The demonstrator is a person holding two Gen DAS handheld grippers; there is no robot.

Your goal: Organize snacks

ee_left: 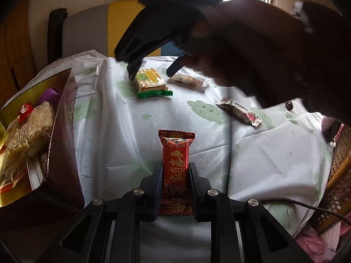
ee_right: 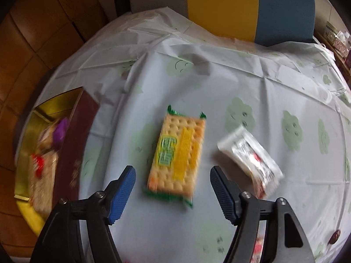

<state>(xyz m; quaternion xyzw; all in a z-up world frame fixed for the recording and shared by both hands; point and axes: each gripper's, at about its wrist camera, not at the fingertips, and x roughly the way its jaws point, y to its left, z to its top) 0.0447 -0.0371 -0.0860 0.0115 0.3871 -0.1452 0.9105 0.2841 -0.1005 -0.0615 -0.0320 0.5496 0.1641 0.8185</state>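
Observation:
My left gripper [ee_left: 175,166] is shut on a red foil snack bar [ee_left: 176,149] that stands upright between its jaws, just above the white tablecloth [ee_left: 120,131]. My right gripper [ee_right: 172,169] is open and hovers over a green-edged cracker packet [ee_right: 177,153], with one blue pad [ee_right: 122,188] on each side and neither touching it. In the left wrist view that right gripper [ee_left: 151,74] reaches down from a person's hand [ee_left: 252,43] over the same cracker packet [ee_left: 153,85]. A maroon box with a gold lining [ee_left: 63,131] at the left holds several snacks.
A white packet [ee_right: 250,155] lies right of the crackers. A patterned packet [ee_left: 239,110] and a dark round candy [ee_left: 289,105] lie further right. The box [ee_right: 76,131] stands at the table's left edge. A yellow and blue chair [ee_right: 221,6] is behind; a wicker piece [ee_left: 337,175] is at the right.

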